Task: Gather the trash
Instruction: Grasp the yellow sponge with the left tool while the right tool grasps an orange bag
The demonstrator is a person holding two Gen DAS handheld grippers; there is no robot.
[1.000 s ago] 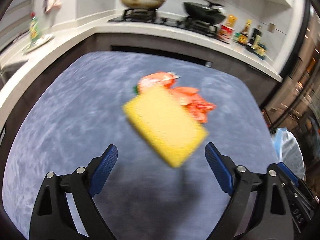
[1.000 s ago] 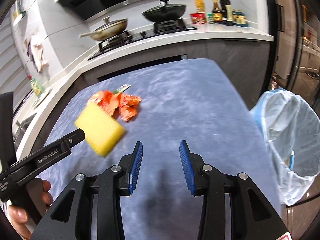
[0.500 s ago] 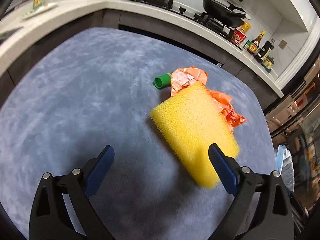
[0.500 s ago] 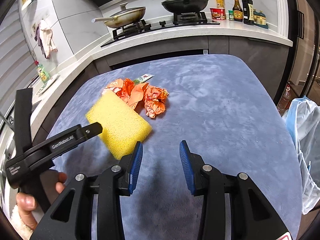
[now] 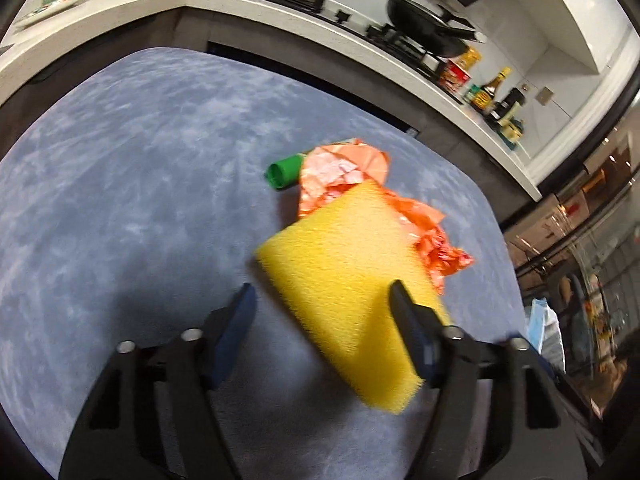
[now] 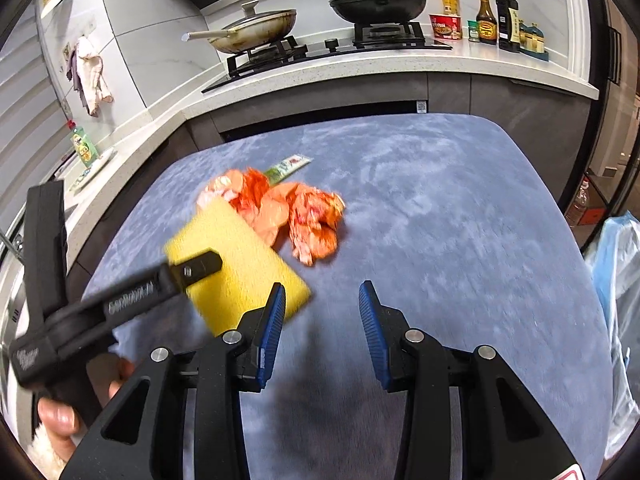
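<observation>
A yellow sponge [image 5: 352, 280] lies flat on the blue-grey table [image 5: 120, 184]; it also shows in the right wrist view [image 6: 236, 252]. Crumpled orange wrappers [image 5: 344, 176] and a green tube [image 5: 284, 170] lie just beyond it; the wrappers also show in the right wrist view [image 6: 296, 212]. My left gripper [image 5: 324, 320] is open, lowered around the near half of the sponge, its right finger over the sponge, jaws not closed on it. My right gripper [image 6: 322, 328] is open and empty above bare table, right of the sponge.
A bin lined with a pale blue bag [image 6: 616, 280] stands off the table's right edge. A kitchen counter with a stove [image 6: 320, 48], pans and bottles runs behind the table. A hand holds the left gripper's handle [image 6: 60, 412].
My left gripper has moved forward and down onto the sponge and its jaws have narrowed. The right gripper has stayed nearly still and open.
</observation>
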